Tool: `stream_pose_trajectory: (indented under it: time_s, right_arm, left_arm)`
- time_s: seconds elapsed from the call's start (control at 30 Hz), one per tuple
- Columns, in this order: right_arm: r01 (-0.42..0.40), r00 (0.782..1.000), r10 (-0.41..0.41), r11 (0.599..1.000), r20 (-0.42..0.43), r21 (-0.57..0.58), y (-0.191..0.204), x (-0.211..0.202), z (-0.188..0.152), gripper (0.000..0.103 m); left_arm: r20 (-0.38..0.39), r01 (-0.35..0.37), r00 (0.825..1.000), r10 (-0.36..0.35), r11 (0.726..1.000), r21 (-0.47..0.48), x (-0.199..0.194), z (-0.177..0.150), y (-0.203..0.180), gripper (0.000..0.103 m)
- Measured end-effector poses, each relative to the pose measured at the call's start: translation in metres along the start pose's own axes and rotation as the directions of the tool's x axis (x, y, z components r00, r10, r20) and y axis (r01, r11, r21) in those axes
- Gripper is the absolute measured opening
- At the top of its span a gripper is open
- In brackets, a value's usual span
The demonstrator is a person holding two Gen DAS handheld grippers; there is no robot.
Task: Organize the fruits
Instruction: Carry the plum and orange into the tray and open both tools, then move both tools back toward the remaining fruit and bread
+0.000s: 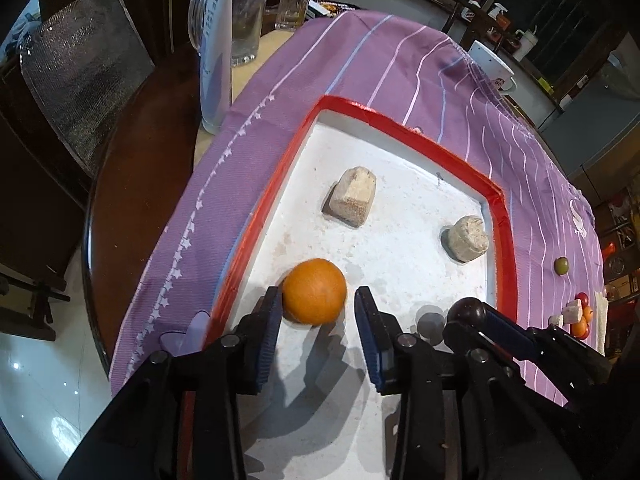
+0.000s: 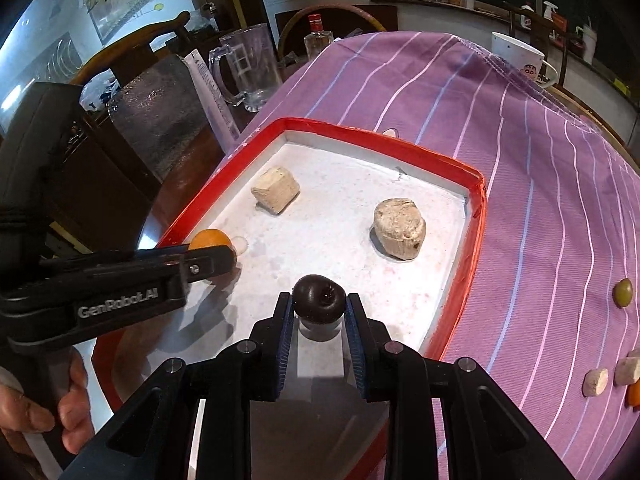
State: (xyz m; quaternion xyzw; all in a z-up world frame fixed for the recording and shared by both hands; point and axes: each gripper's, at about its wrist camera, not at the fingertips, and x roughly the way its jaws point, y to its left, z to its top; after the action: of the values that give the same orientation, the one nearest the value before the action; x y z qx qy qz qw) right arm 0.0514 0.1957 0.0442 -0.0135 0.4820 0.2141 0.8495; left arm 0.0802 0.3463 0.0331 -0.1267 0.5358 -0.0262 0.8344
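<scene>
Orange between your left fingers, dark fruit clamped in your right, both in the red-rimmed tray.

The orange point(image 1: 315, 291) sits on the white floor of the tray point(image 1: 505, 236), your left hand-held gripper point(image 1: 317, 308) spread wide around it, one pad touching, the other apart. Your right hand-held gripper point(image 2: 319, 307) holds the dark round fruit point(image 2: 319, 298) pinched narrow, just above the tray floor. Two pale chunks point(image 2: 275, 189) lie farther in. A small green fruit point(image 2: 623, 292) rests on the purple striped cloth point(image 2: 540, 216) covering the surface.
</scene>
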Motion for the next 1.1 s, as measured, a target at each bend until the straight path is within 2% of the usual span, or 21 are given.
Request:
stream_pose_trajectory:
  time_s: [0.23, 0.33, 0.43, 0.5, 0.6, 0.77, 0.87, 1.1]
  right_arm:
    - [-0.009, 1.000, 0.009, 1.000, -0.001, -0.002, 0.000, -0.002, -0.001, 0.030]
    - [-0.019, 1.000, 0.019, 1.000, 0.003, -0.001, -0.001, -0.004, -0.001, 0.031]
    - [-0.026, 1.000, 0.026, 1.000, 0.003, -0.007, -0.002, -0.005, -0.002, 0.039]
    - [-0.030, 1.000, 0.030, 1.000, 0.004, -0.008, -0.004, -0.006, -0.003, 0.049]
    - [-0.038, 0.999, 0.038, 0.999, 0.021, 0.008, -0.008, -0.013, -0.004, 0.051]
    - [-0.062, 0.994, 0.057, 0.997, 0.091, 0.052, -0.021, -0.049, -0.010, 0.052]
    - [-0.074, 0.989, 0.061, 0.993, 0.132, 0.095, -0.034, -0.072, -0.019, 0.052]
    - [-0.059, 0.979, 0.015, 0.976, 0.203, 0.211, -0.077, -0.125, -0.051, 0.053]
  left_arm:
    - [0.059, -0.028, 0.998, 0.026, 0.999, 0.025, -0.030, -0.004, -0.005, 0.040]
    - [0.107, -0.051, 0.993, 0.048, 0.998, 0.030, -0.048, -0.008, -0.009, 0.051]
    - [0.149, -0.079, 0.986, 0.073, 0.996, 0.034, -0.066, -0.012, -0.014, 0.051]
    - [0.165, -0.082, 0.983, 0.077, 0.996, 0.026, -0.077, -0.016, -0.015, 0.052]
    - [0.186, -0.098, 0.978, 0.094, 0.995, 0.013, -0.091, -0.020, -0.018, 0.052]
    - [0.274, -0.148, 0.951, 0.141, 0.989, 0.005, -0.124, -0.032, -0.032, 0.053]
    - [0.342, -0.155, 0.929, 0.138, 0.988, 0.023, -0.142, -0.039, -0.046, 0.058]
    - [0.325, -0.164, 0.937, 0.131, 0.983, 0.077, -0.155, -0.048, -0.099, 0.059]
